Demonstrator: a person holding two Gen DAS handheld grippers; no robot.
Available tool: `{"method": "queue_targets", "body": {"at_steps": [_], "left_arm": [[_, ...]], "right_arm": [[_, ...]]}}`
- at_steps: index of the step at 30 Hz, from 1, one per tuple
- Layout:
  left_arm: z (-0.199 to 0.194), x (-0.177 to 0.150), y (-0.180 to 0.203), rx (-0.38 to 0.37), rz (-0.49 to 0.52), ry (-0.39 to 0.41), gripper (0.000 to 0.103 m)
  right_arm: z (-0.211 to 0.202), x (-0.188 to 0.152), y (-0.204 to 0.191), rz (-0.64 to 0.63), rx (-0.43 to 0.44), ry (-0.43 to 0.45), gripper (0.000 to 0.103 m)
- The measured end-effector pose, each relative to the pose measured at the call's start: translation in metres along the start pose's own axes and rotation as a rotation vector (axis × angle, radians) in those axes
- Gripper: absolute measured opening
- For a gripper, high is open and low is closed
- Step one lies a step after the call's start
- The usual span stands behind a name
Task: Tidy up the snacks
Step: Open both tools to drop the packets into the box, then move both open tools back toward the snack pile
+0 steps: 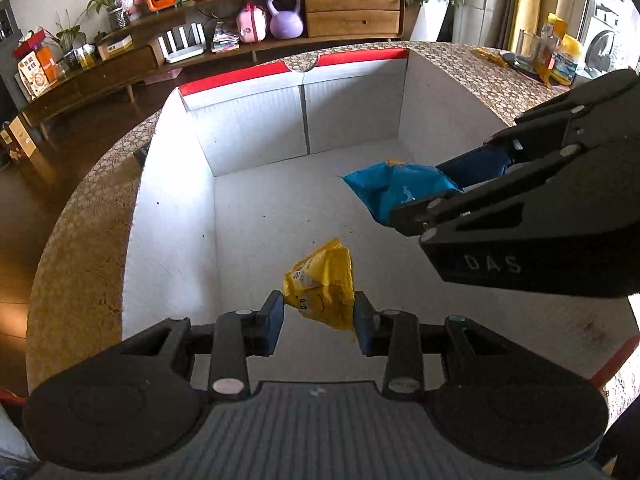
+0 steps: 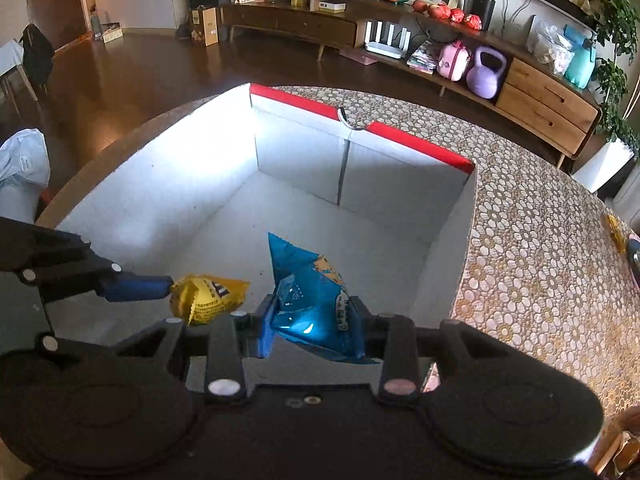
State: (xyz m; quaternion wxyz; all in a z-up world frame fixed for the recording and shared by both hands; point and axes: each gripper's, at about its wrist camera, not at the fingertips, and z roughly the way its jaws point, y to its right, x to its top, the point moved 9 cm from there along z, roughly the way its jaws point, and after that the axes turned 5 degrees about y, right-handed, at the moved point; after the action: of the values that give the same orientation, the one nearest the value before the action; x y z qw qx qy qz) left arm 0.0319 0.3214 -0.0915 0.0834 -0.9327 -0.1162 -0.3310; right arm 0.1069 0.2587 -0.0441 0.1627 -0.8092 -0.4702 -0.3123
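My left gripper [image 1: 319, 320] is shut on a yellow snack packet [image 1: 322, 294] and holds it above the inside of a white open box [image 1: 256, 136] with a red rim. My right gripper [image 2: 314, 322] is shut on a blue snack bag [image 2: 316, 304] and holds it over the same box, to the right of the left one. In the left wrist view the right gripper [image 1: 424, 210] comes in from the right with the blue bag [image 1: 394, 190]. In the right wrist view the left gripper [image 2: 170, 285] comes in from the left with the yellow packet [image 2: 206, 294].
The box [image 2: 304, 148] stands on a table with a flower-patterned cloth [image 2: 532, 240]. More snack packets and a glass [image 1: 548, 54] stand at the table's far right. A wooden sideboard [image 1: 256, 40] with a purple kettlebell lines the wall behind. The box floor [image 1: 272, 216] holds only crumbs.
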Motion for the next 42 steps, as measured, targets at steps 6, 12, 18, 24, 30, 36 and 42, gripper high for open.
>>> {"method": "queue_targets", "body": {"at_steps": [6,12,18,24,30,36,42], "left_arm": [[0.001,0.003,-0.001,0.020,-0.006,-0.001,0.046],[0.000,0.003,0.001,0.015,0.011,-0.003,0.057],[-0.004,0.004,0.004,0.038,0.020,0.010,0.065],[-0.042,0.020,0.010,0.108,0.008,0.197,0.087],[-0.072,0.032,0.028,0.098,-0.038,0.317,0.088],[-0.093,0.042,0.050,0.097,-0.049,0.399,0.089],[-0.114,0.054,0.076,0.059,-0.061,0.494,0.100]], "right_arm": [[0.003,0.000,-0.003,-0.016,-0.001,-0.001,0.049],[-0.006,0.002,-0.001,-0.003,0.002,0.031,0.061],[-0.045,0.006,0.017,0.071,0.007,0.134,0.066],[-0.106,-0.002,0.051,0.189,0.006,0.324,0.071],[-0.154,-0.031,0.093,0.282,-0.052,0.440,0.073],[-0.183,-0.062,0.127,0.343,-0.114,0.492,0.076],[-0.199,-0.094,0.148,0.387,-0.164,0.512,0.076]]}}
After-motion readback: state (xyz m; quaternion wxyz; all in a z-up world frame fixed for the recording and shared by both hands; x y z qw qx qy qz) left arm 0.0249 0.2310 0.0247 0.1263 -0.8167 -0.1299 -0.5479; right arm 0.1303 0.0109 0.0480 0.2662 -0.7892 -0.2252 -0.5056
